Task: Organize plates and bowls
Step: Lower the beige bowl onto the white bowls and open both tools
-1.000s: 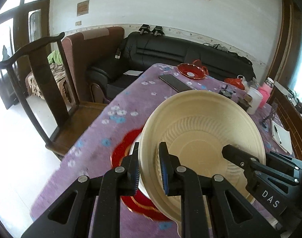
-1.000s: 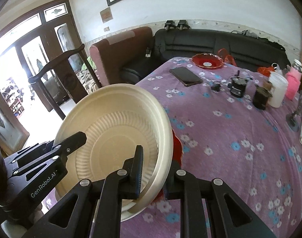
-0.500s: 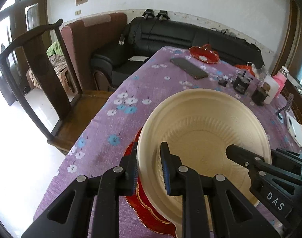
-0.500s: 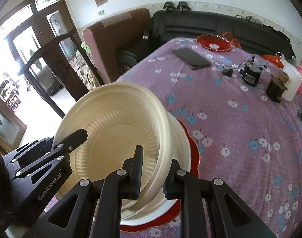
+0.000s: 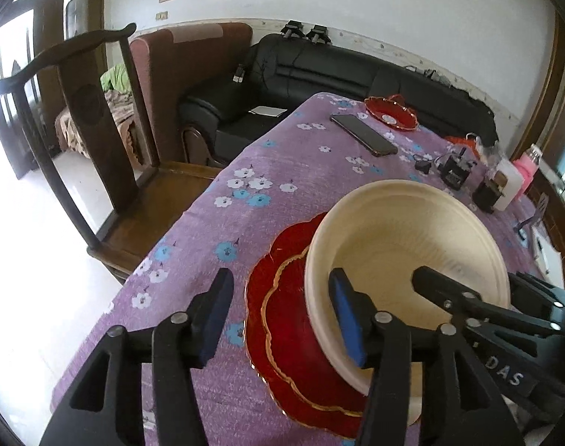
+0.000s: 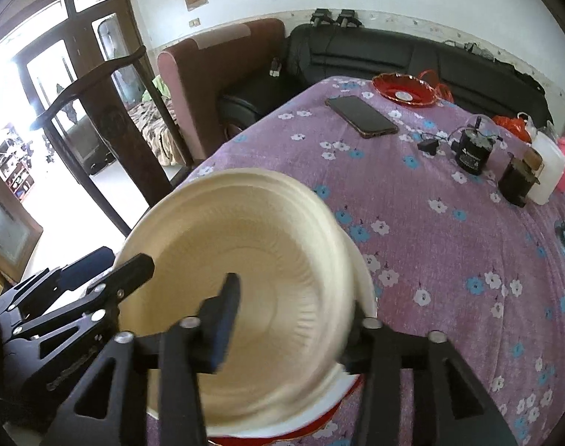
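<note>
A cream paper bowl (image 5: 405,256) sits on a red gold-rimmed plate (image 5: 282,319) at the near end of the purple flowered table (image 5: 282,156). In the right wrist view the bowl (image 6: 245,282) rests in a white dish (image 6: 364,278) over the red plate. My left gripper (image 5: 282,316) is open, its fingers standing either side of the bowl's left rim without touching. My right gripper (image 6: 293,316) is open, its fingers astride the bowl's right rim. Each gripper shows at the edge of the other's view.
A second red plate (image 5: 390,113) and a phone (image 5: 364,135) lie at the table's far end. Black cups (image 6: 471,152), a white jug (image 6: 548,171) and a pink bottle stand at the right. A wooden chair (image 5: 78,111) stands at the left, a black sofa behind.
Both grippers lowered the bowl onto the stack on the red plate, then opened and let go of its rim. The bowl went from tilted to resting level.
</note>
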Motion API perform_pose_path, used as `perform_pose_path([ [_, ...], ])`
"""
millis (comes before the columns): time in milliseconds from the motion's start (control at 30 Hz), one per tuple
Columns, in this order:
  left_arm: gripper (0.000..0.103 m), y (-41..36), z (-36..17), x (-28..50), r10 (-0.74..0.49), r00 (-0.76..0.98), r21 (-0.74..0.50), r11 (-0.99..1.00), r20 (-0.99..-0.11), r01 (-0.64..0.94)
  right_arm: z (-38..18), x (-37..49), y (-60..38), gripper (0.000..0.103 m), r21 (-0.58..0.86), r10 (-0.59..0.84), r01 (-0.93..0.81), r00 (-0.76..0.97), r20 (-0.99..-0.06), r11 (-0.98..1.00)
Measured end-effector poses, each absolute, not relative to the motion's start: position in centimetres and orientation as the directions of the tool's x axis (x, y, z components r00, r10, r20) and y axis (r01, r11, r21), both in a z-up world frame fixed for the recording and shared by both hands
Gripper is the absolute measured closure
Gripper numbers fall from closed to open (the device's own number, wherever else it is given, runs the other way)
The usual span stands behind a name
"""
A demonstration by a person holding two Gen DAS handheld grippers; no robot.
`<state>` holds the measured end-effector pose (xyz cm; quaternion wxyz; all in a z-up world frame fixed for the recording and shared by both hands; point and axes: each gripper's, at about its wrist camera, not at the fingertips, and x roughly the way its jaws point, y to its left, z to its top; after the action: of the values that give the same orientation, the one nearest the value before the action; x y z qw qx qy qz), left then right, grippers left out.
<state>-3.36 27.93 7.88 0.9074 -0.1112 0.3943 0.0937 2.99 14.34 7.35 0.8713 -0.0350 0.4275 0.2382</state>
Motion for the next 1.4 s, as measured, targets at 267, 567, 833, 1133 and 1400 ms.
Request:
perform_pose_path([
  [267,0.042,29.3,9.7,-6.1,0.068,0.732,-0.221,0.931,-0.678,-0.291,8.8,1.9,14.2,0.039,0.125,0.402,-0.452,0.59,-0.701,0.883],
  [567,0.035,28.9,11.4,-8.7,0.121,0.769,-0.209,0.925,-0.628,-0.317,10.2,0.8,12.1,0.037,0.161,0.417,-0.419,0.643,-0.642,0.894],
  [833,0.022,26.4,13.2,-10.8,0.312,0.776,-0.038,0.917,-0.548,-0.396,11.1,-1.5,8.7,0.037,0.211,0.415,-0.365,0.684,-0.6,0.907],
  [1133,0.015,23.6,14.0,-11.7,0.339,0.781,0.023,0.923,-0.525,-0.385,10.0,-4.7,5.8,0.034,0.266,0.424,-0.331,0.697,-0.578,0.906],
  [1400,0.015,21.6,13.7,-11.8,0.309,0.773,0.039,0.937,-0.554,-0.347,9.3,-7.3,3.7,0.028,0.273,0.389,-0.282,0.747,-0.54,0.92],
])
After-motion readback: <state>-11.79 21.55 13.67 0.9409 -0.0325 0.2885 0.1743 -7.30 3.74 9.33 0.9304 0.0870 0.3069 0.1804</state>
